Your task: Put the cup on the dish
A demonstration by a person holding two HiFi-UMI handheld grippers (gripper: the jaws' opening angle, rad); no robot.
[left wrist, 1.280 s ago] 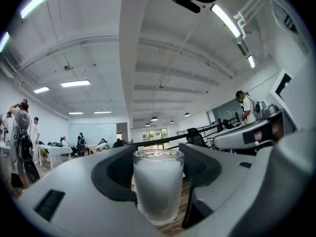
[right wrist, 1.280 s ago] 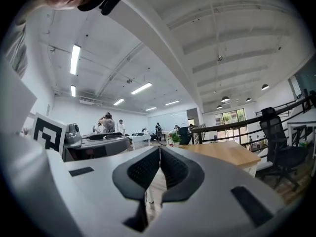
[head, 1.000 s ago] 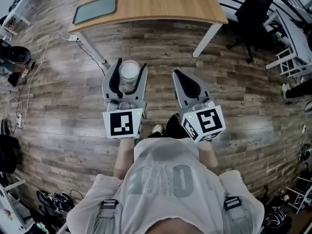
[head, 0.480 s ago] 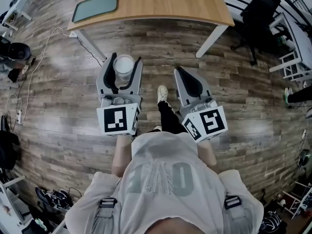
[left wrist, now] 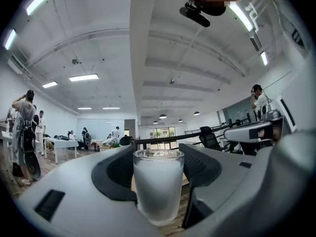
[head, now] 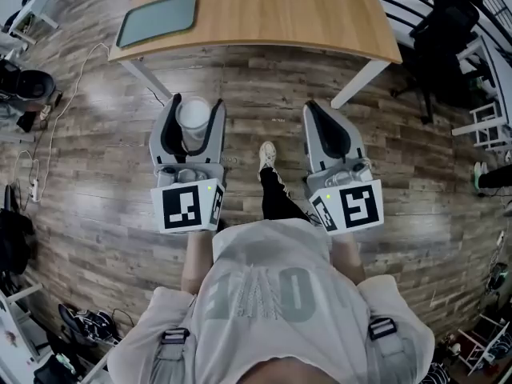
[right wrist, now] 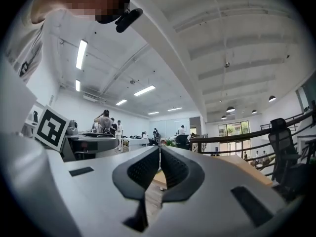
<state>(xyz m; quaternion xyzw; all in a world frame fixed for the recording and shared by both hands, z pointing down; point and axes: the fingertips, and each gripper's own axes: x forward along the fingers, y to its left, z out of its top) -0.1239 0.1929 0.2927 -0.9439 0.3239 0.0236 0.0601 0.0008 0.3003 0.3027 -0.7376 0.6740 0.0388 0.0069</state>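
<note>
A frosted white cup (head: 192,117) stands upright between the jaws of my left gripper (head: 190,114), which is shut on it, held over the wooden floor. In the left gripper view the cup (left wrist: 158,185) fills the gap between the two dark pads. My right gripper (head: 323,123) is shut with nothing in it; its pads meet in the right gripper view (right wrist: 160,157). A grey-green dish (head: 158,19) lies on the wooden table (head: 272,10) ahead, at its left end, well beyond both grippers.
The table's white legs (head: 149,78) (head: 360,82) stand ahead on the plank floor. A black office chair (head: 448,38) is at the right, a cable (head: 60,110) and bags at the left. The person's shoe (head: 268,154) is between the grippers.
Both grippers have come a little nearer the table; the left one with the cup has drifted left, the right one to the right. The person's foot has stepped forward.
</note>
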